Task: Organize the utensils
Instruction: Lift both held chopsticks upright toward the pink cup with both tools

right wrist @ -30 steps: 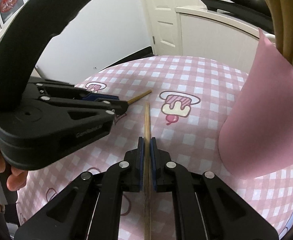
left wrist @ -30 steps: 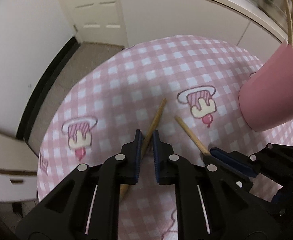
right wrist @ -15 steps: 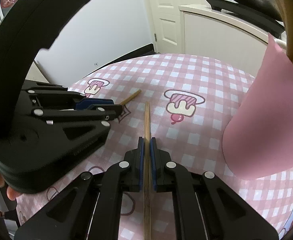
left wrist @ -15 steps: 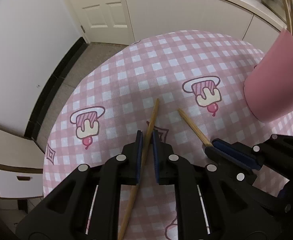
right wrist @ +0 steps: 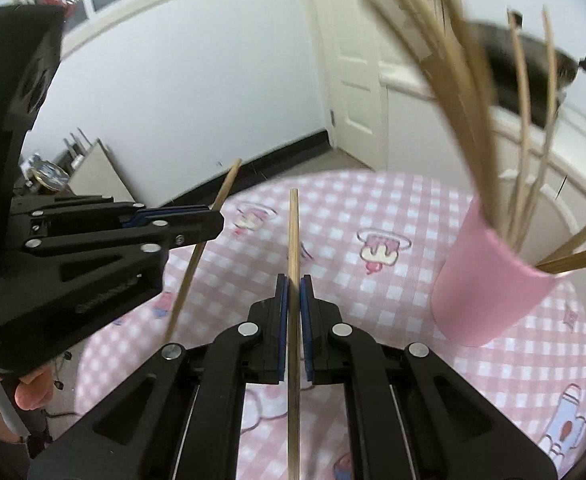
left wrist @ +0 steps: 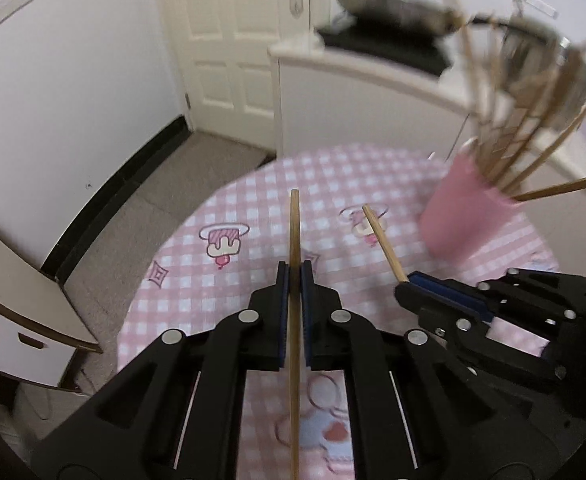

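Over checked cloth [left wrist: 253, 184], both grippers, left [left wrist: 294, 276] and right [right wrist: 294, 280], clamping light, stiff, slippery chopsticks [left wrist: 294, 224] midshaft, cup [right wrist: 489, 280] ahead-right.

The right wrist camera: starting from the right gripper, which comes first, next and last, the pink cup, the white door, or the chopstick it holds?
1. The chopstick, clamped between the right gripper's jaws, straight ahead.
2. The pink cup, standing on the checkered tablecloth to the right, with more chopsticks in it.
3. The white door, beyond the table's far edge.
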